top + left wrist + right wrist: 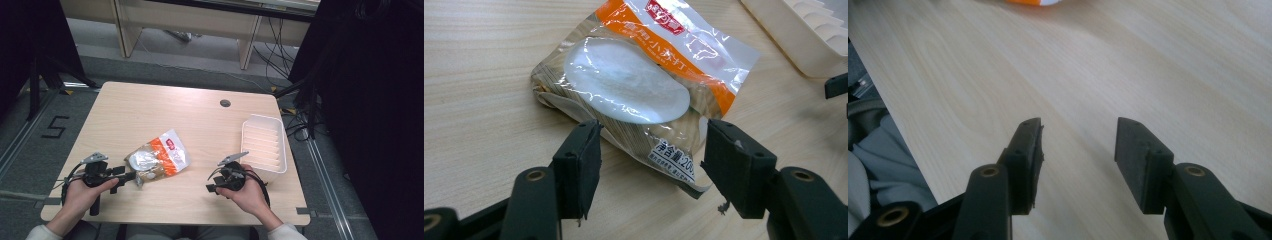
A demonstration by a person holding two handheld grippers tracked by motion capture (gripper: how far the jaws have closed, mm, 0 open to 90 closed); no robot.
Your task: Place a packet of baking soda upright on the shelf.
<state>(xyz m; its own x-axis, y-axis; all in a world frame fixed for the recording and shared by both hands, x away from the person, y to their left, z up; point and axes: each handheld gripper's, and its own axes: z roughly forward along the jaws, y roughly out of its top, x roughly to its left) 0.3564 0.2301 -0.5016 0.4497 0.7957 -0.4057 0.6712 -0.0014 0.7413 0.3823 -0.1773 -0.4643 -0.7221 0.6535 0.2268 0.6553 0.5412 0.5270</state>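
As seen from the high view, one wooden table (200, 120) fills the centre w/ three loose things on it: one snack bag (157, 157), one white ridged tray (264, 147), one small dark grommet (225, 103) near the top edge. The bag lies centre-left of frame, clear plastic w/ orange band; the tray sits at right, well apart from it. Two hands come in from the bottom: left hand (82, 192) holds the left gripper (131, 176) at lower left, tips right at the bag's lower corner; right hand (247, 192) holds the right gripper (210, 187) lower centre-right, near the tray but not touching it.

Left gripper view: both black jaws stand spread, one each side of the bag's (644, 85) near corner, which lies between them, approx. centre frame. Not pinched; gaps show either side. A white round item shows through the plastic. One corner of the tray (809, 40) sits upper right.

Right gripper view: two jaws spread wide over bare table (1098, 65), nothing between them. An orange sliver of the bag (1030, 2) shows at top edge. Grey fabric (878, 150) at lower left, past the table edge.
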